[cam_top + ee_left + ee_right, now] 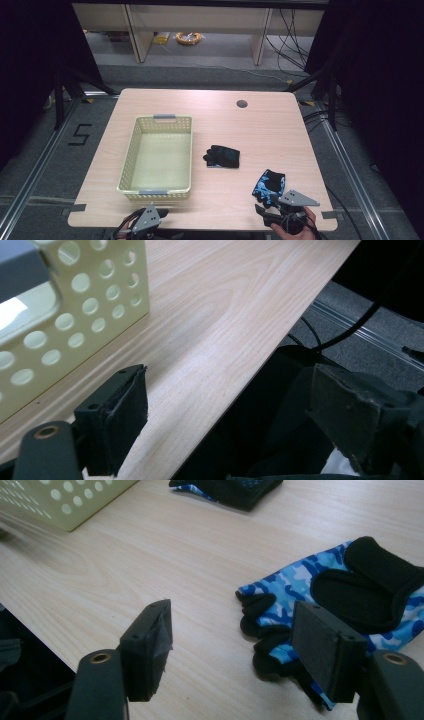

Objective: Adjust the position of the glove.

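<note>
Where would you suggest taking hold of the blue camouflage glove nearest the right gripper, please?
Probably by its short finger ends. The blue camouflage glove lies flat on the table, palm pads up, fingers pointing toward the open right gripper. Come in low from the table's near edge and pinch that thin edge; the padded palm looks thicker and offers no raised fold.

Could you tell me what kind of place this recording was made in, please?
Probably a lab recording station: a wooden table ringed by black curtains, floor rails, and loose cables.
</note>
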The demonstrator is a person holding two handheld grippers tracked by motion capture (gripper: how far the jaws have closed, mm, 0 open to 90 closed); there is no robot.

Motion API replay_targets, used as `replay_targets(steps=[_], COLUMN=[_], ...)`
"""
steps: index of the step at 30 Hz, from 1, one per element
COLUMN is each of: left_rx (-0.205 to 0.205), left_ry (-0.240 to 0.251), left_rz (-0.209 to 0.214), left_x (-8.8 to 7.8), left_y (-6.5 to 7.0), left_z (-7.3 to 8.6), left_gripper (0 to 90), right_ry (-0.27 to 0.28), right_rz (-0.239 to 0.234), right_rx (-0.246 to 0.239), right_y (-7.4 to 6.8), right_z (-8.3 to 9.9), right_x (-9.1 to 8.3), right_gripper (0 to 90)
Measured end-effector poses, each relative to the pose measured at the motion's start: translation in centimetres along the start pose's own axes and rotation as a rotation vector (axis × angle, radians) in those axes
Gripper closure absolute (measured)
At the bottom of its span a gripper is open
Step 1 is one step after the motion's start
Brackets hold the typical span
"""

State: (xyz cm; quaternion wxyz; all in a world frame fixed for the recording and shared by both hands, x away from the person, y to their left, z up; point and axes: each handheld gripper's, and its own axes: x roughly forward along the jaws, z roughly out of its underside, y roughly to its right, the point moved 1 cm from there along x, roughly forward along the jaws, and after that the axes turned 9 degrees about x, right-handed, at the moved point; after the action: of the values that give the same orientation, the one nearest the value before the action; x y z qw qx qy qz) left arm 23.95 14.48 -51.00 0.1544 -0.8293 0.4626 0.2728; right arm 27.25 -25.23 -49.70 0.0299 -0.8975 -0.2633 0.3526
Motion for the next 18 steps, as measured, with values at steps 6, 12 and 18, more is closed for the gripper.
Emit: replay_targets(steps=[6,12,18], left_rx=[0.002,-0.022,0.020], left_ry=[-0.008,0.028,-0.015], left_rz=[0.002,-0.002,0.004], left_x=[0.0,0.2,0.1], left_y=[0.1,0.3,0.0], left_z=[0.0,0.0,0.0], left_gripper=[15.2,15.2,15.3], right_ry=[0.005,0.028,0.026], right_rz=[-0.009,-0.025,-0.032], right_rx=[0.003,0.007,-0.023], right_y=[-0.1,0.0,-0.1], right_z=[0.0,-0.6,-2.1], right_x=[0.1,0.3,1.2], right_gripper=[40.7,46.2,50.5])
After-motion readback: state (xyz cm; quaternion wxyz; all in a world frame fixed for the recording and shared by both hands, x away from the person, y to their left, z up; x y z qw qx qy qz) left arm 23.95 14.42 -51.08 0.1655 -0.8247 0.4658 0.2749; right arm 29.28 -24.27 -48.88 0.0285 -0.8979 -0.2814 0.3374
